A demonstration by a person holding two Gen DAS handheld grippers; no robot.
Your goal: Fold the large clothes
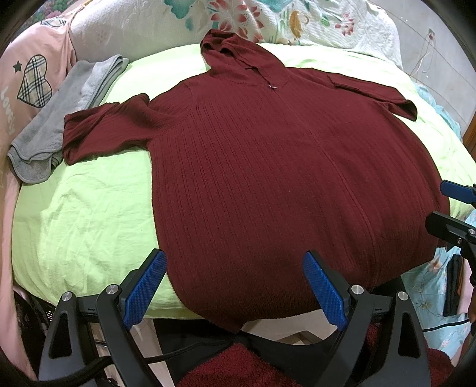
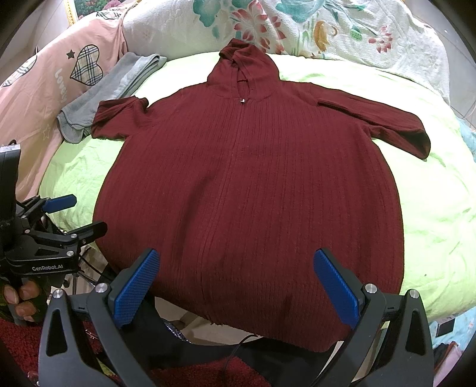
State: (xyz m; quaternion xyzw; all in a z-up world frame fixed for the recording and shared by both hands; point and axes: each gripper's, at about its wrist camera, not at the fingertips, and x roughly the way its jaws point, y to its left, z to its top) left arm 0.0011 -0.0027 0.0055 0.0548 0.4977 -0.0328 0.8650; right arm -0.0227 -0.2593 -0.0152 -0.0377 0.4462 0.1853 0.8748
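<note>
A dark red ribbed hooded sweater (image 1: 267, 178) lies flat and spread out on a light green sheet (image 1: 83, 214), hood at the far end, short sleeves out to both sides, hem hanging over the near edge. It also shows in the right wrist view (image 2: 253, 184). My left gripper (image 1: 235, 259) is open and empty above the hem near the sweater's left bottom corner. My right gripper (image 2: 238, 259) is open and empty above the middle of the hem. Each gripper shows at the edge of the other's view: the right gripper (image 1: 452, 208), the left gripper (image 2: 77, 214).
A folded grey towel (image 1: 59, 119) lies by the left sleeve. A pink cloth with a plaid heart (image 1: 32, 83) is at far left. A floral quilt (image 1: 267, 20) runs along the back. A dark red rug (image 1: 247, 366) lies on the floor below.
</note>
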